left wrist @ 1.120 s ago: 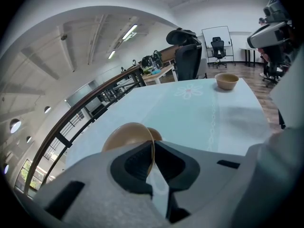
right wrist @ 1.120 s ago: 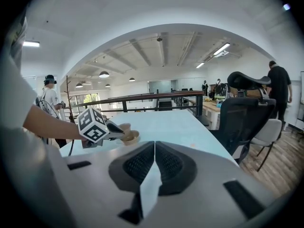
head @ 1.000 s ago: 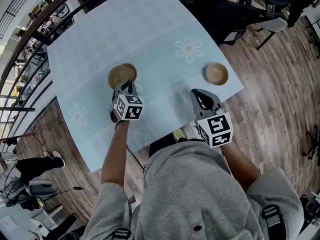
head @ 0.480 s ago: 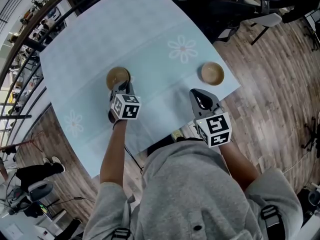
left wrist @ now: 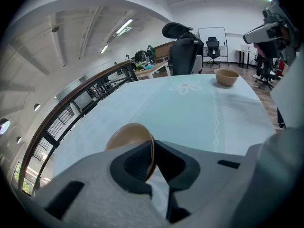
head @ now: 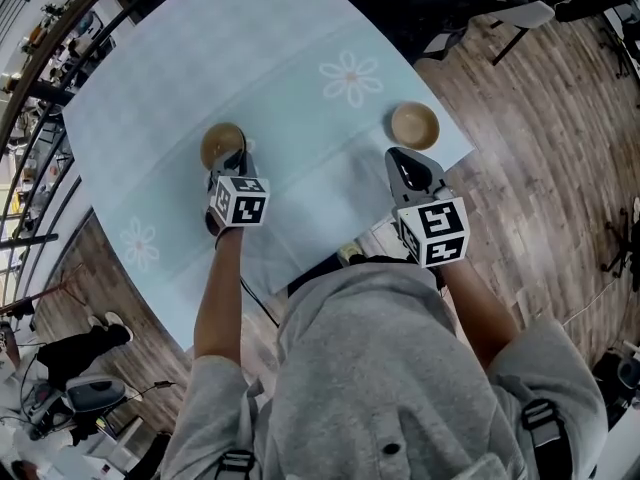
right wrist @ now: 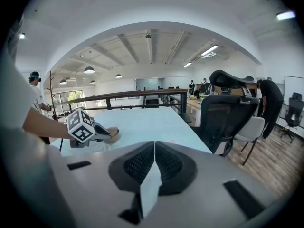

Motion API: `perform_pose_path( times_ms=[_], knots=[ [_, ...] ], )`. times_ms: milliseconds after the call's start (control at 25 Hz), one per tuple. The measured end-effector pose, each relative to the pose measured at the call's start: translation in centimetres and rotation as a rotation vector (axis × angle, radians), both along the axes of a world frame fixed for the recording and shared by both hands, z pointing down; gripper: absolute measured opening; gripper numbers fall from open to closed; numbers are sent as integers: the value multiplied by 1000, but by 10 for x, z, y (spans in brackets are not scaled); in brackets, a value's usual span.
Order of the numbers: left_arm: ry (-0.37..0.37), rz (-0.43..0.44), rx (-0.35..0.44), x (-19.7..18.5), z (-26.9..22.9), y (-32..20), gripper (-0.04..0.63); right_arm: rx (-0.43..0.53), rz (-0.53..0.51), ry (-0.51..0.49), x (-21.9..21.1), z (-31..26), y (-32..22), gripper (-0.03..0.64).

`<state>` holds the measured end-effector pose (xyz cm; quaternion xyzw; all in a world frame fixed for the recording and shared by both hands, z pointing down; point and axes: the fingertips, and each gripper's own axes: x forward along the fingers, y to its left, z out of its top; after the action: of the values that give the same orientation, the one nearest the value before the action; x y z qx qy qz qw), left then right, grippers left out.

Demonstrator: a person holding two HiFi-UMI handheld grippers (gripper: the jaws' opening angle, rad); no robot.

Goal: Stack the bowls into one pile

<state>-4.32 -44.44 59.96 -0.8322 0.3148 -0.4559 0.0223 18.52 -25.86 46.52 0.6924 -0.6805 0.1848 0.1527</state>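
wooden bowl (head: 222, 145) sits left on the light blue daisy tablecloth (head: 300, 108), its rim pinched in the left gripper (head: 236, 162), jaws narrow. only the left gripper view shows that pinch. second bowl (head: 414, 125) near the cloth's right edge, apart from the right gripper (head: 404, 164), whose jaws are together and empty. wood floor (head: 560, 168), office chair (right wrist: 225, 113).

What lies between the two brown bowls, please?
Nothing but bare pale-blue tablecloth separates the left bowl from the right bowl, as the head view shows.
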Motion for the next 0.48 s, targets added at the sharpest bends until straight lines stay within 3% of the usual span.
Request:
perform_pose_path(
  times_ms=[280, 480],
  knots=[
    [5, -14, 12, -1, 3, 4, 35, -9, 24, 14, 9, 6, 8, 28],
    [49, -34, 8, 1, -7, 6, 106, -15, 24, 25, 10, 8, 15, 28]
  ],
)
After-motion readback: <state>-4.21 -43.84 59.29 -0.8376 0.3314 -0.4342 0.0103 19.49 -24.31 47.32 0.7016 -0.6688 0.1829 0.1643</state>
